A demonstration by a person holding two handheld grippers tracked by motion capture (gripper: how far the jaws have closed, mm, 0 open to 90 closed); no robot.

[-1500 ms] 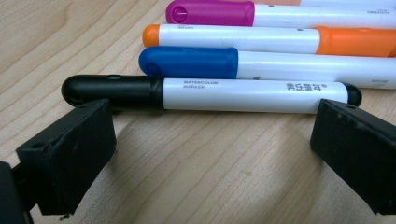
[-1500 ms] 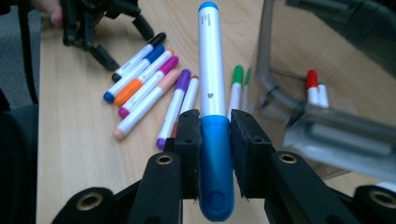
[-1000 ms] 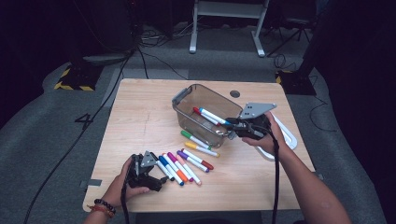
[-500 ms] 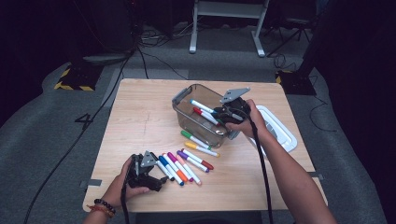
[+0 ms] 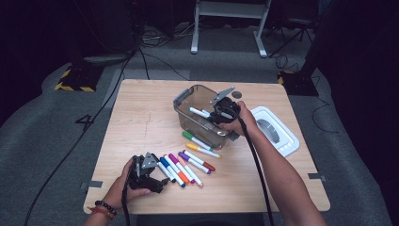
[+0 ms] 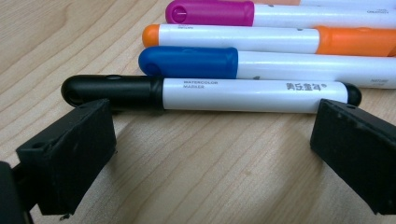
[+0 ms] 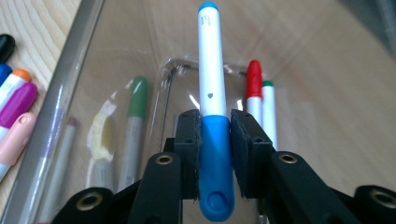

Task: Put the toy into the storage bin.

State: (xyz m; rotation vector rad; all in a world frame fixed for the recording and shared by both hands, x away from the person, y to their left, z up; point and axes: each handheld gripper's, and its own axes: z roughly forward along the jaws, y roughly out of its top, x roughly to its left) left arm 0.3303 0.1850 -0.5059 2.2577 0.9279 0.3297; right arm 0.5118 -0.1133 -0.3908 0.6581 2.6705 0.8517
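My right hand-held gripper (image 7: 215, 128) clamps a light-blue-capped white marker (image 7: 212, 84) over the clear plastic bin (image 5: 188, 101) near the surface's far edge; it isn't dropped yet. About nine loose markers (image 5: 188, 162) wait toward the near edge, where my left hand-held gripper (image 6: 210, 144) gapes wide before the black-capped marker (image 6: 210, 93).

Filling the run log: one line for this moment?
right tool: shut on blue marker, over clear bin | left tool: open, by black marker
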